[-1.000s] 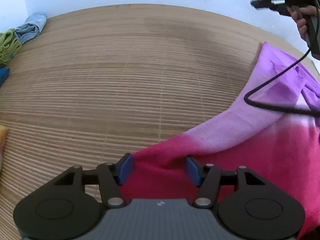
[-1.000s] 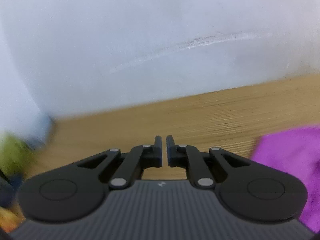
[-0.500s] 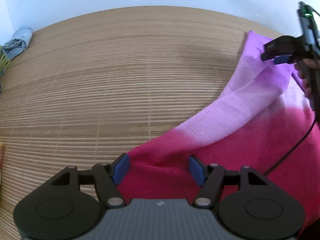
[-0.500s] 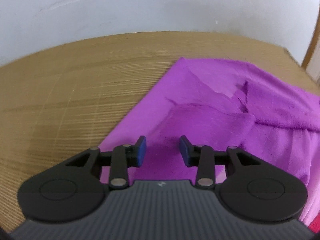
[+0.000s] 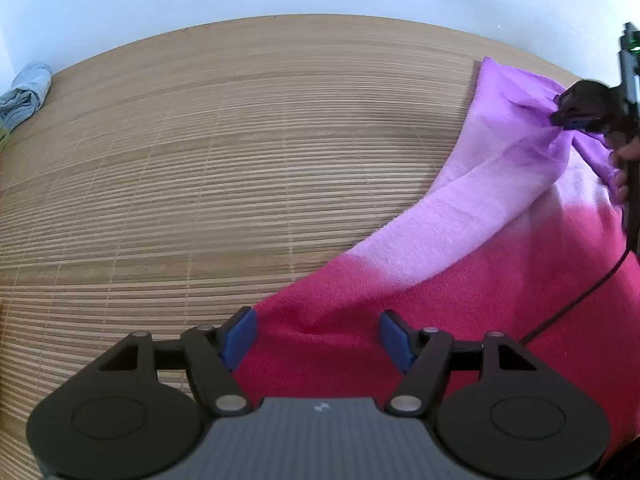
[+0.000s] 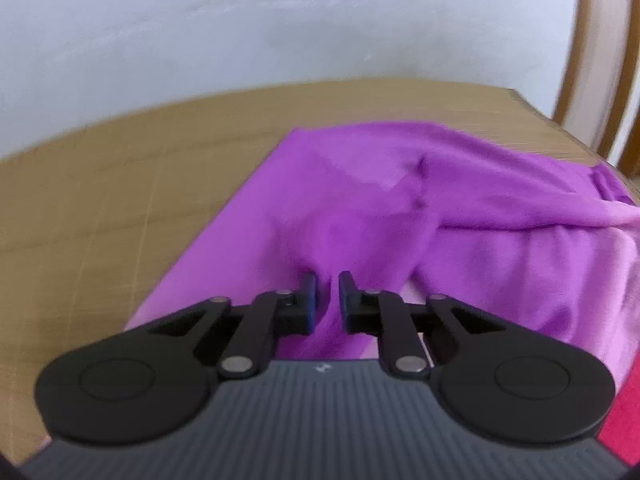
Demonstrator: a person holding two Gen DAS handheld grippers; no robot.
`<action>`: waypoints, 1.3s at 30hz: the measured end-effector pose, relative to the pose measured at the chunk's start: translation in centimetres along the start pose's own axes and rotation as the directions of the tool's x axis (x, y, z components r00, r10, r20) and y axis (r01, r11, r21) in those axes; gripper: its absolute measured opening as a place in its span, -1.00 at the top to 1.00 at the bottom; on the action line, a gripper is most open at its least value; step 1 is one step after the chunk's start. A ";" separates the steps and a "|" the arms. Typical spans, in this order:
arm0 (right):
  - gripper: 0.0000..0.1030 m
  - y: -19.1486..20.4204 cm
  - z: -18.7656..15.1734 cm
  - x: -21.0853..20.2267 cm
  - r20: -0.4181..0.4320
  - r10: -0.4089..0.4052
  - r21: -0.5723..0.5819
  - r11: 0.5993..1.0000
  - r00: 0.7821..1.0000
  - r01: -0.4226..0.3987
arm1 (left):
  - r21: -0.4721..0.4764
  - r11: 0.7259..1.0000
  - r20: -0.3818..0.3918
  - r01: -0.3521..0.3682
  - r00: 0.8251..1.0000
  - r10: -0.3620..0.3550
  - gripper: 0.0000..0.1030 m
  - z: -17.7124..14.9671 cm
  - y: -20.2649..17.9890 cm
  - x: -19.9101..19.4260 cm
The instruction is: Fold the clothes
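A garment [image 5: 460,220], deep pink at its near end and fading through pale lilac to purple, lies on the slatted wooden table [image 5: 240,160]. My left gripper [image 5: 316,336] is open over the pink corner; cloth lies between its blue pads [image 5: 240,334], which stand apart from it. My right gripper [image 6: 325,300] is closing on a raised fold of the purple end [image 6: 480,208], and the fold sits pinched between its near-shut jaws. The left wrist view shows that right gripper [image 5: 568,120] gripping the purple cloth at the far right, with a person's hand [image 5: 626,160] behind it.
A rolled grey-blue cloth [image 5: 28,92] and a bit of green cloth [image 5: 4,136] lie at the table's far left edge. A black cable [image 5: 580,300] trails over the pink cloth. A white wall backs the table; a wooden frame [image 6: 600,40] stands at the right.
The right gripper came down from in front of the wall onto the purple end, opened, then closed on a fold. The left gripper stayed put and its jaws widened slightly.
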State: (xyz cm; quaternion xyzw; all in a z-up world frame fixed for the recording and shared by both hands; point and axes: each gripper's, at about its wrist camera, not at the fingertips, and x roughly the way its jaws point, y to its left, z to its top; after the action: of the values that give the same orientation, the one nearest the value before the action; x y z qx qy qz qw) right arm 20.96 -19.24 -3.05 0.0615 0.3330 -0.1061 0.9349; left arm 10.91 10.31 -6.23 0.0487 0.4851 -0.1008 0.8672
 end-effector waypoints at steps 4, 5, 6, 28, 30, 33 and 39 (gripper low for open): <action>0.86 -2.9 0.9 0.9 -0.028 0.057 0.193 0.980 0.998 -0.051 | -0.008 1.000 0.001 0.005 1.000 -0.005 -0.36 0.0 0.2 0.0; 0.86 -3.7 1.0 1.4 -0.046 0.088 0.254 0.964 0.995 -0.074 | -0.013 1.000 0.001 0.007 1.000 -0.007 -0.35 0.0 0.3 -0.1; 0.88 -4.4 1.1 1.9 -0.059 0.135 0.322 0.940 0.989 -0.109 | -0.031 0.999 0.004 0.011 1.000 -0.011 -0.33 -0.1 0.6 -0.2; 0.30 5.3 0.1 2.2 -0.067 -0.056 -0.166 0.985 0.996 0.045 | -0.068 0.997 0.013 0.022 1.000 -0.021 -0.30 -0.7 1.1 -0.8; 0.80 4.1 0.4 2.2 -0.066 -0.015 -0.116 0.993 0.998 0.007 | -0.069 0.997 0.015 0.024 1.000 -0.023 -0.30 -0.8 1.2 -0.9; 0.91 2.6 1.3 2.1 -0.050 0.013 -0.047 0.999 0.999 -0.016 | -0.073 0.997 0.018 0.028 0.999 -0.027 -0.29 -0.9 1.4 -1.0; 0.91 3.8 5.9 2.2 0.015 0.191 0.075 0.979 0.981 -0.192 | -0.130 0.991 0.039 0.020 0.999 -0.015 -0.22 -0.9 2.2 -1.1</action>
State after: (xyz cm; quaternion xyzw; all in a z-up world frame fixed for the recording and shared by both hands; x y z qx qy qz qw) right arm 27.15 -16.96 0.28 0.1284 0.3179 -0.0284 0.9390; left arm 10.11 12.80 -5.75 -0.0145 0.4746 -0.0774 0.8767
